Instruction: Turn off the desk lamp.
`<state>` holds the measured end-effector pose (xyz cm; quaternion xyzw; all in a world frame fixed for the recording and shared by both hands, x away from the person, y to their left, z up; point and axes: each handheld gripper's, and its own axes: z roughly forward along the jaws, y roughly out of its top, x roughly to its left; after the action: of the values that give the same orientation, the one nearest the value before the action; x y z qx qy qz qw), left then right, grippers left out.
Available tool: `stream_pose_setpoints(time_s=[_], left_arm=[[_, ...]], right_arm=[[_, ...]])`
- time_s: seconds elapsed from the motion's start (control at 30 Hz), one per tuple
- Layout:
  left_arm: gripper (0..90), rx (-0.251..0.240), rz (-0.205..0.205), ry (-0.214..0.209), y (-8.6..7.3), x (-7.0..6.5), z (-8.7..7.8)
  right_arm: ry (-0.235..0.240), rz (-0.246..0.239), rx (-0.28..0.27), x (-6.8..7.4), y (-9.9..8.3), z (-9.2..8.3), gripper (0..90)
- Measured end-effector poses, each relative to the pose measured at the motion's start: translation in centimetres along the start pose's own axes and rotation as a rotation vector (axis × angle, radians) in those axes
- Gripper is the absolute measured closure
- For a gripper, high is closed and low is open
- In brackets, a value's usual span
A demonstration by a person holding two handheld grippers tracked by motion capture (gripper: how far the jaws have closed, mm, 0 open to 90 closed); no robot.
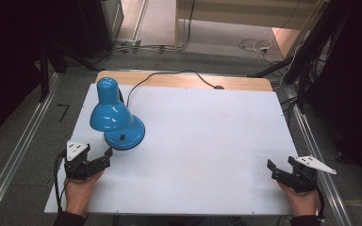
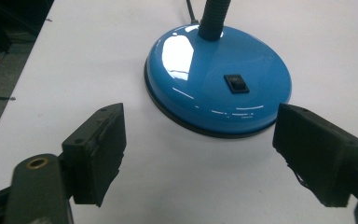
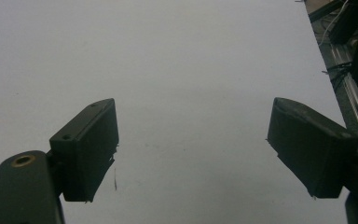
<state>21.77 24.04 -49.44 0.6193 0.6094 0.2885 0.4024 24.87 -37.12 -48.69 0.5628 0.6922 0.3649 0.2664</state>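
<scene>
A glossy blue desk lamp point(image 1: 111, 113) stands at the left of the white table point(image 1: 193, 155), its shade bent over its round base point(image 1: 125, 135). The base point(image 2: 219, 84) carries a small black rocker switch point(image 2: 237, 84) and a black flexible neck point(image 2: 213, 18). My left gripper point(image 1: 99, 160) sits open just in front of the base point(image 2: 200, 149), with nothing between its jaws. At the table's near right, my right gripper point(image 1: 280, 165) also stands open over bare white surface point(image 3: 193, 149), holding nothing.
The lamp's black cord point(image 1: 169, 77) runs back over the wooden strip point(image 1: 184, 81) at the table's far edge. Metal rails point(image 1: 14, 155) flank the table on both sides. Cables lie on the floor point(image 1: 259, 46) behind. Dark equipment stands at both far corners.
</scene>
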Motion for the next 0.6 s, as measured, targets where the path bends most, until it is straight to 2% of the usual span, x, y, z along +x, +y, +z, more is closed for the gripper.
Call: stream_pose_setpoints(time_s=[0.33,0.6], left_arm=[[15.9,0.023,0.022,-0.004,-0.46,0.07,-0.66],[15.3,0.034,0.017,-0.004,-0.79,0.44,-1.03]], right_arm=[[-0.004,0.005,0.009,0.0,-0.11,0.15,15.1],[-0.012,0.009,0.011,-0.18,-0.22,0.22,14.2]])
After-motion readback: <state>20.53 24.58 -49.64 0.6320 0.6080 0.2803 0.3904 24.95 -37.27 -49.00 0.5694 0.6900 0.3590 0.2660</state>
